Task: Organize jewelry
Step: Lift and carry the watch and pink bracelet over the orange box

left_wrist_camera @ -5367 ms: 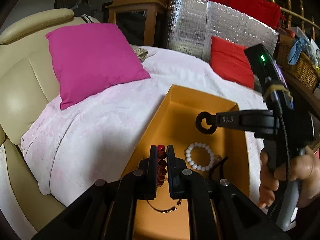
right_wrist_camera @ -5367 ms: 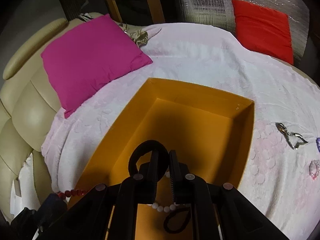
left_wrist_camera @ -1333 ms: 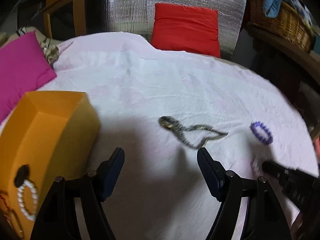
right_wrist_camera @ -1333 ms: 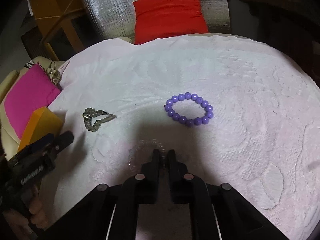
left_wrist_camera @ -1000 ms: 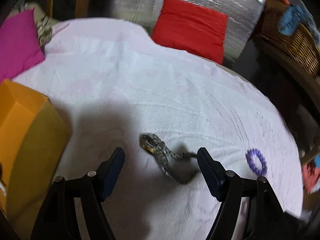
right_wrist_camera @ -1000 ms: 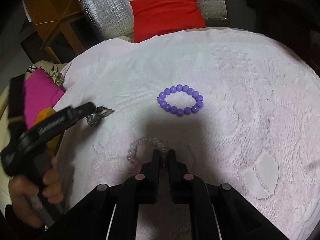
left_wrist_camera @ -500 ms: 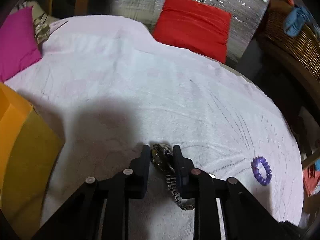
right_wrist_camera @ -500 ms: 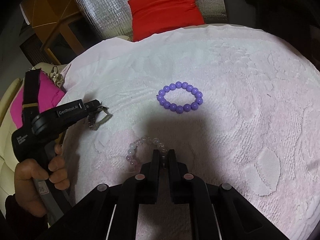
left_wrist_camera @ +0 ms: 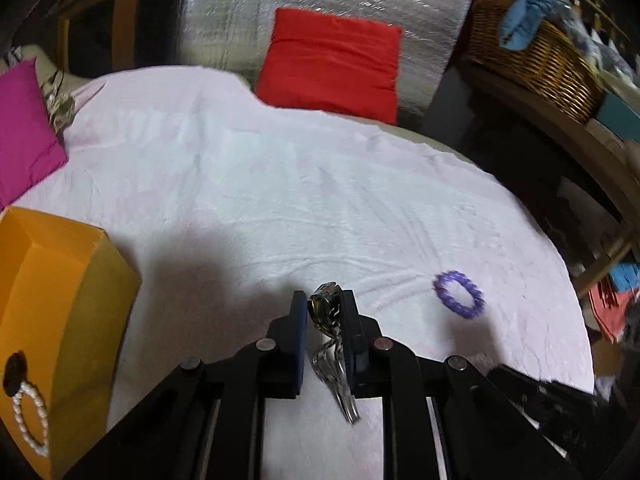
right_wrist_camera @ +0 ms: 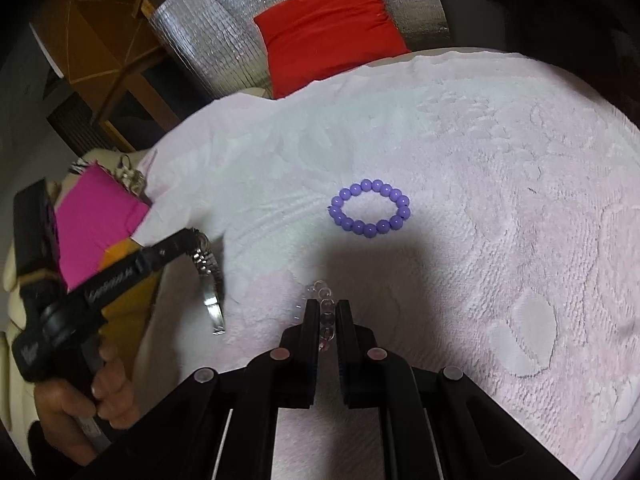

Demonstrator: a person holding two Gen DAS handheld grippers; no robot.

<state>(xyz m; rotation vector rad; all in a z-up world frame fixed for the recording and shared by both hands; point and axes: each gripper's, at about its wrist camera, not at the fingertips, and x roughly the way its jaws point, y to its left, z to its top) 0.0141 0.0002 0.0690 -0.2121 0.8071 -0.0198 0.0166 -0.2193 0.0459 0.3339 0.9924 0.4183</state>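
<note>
This is a room in a home. A soft pale pink blanket (left_wrist_camera: pixel 280 184) covers a wide couch. A red pillow (left_wrist_camera: pixel 332 60) sits at 12 o'clock and a bright pink pillow (left_wrist_camera: pixel 20 128) at 9 o'clock. A woven basket (left_wrist_camera: pixel 536 64) full of clothes stands at 2 o'clock.

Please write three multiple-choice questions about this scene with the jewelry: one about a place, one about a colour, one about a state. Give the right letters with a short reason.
1. Where does the white bead bracelet lie?
A. in the orange box
B. on the red cushion
C. in the wicker basket

2. What colour is the bead bracelet lying free on the cover?
A. green
B. purple
C. black

3. What is in the left gripper?
A. nothing
B. a ring
C. a metal watch

Key: 1 A, it shows inside the box; 2 B, its beads are purple; 3 C, the watch band hangs between the closing jaws.
</note>
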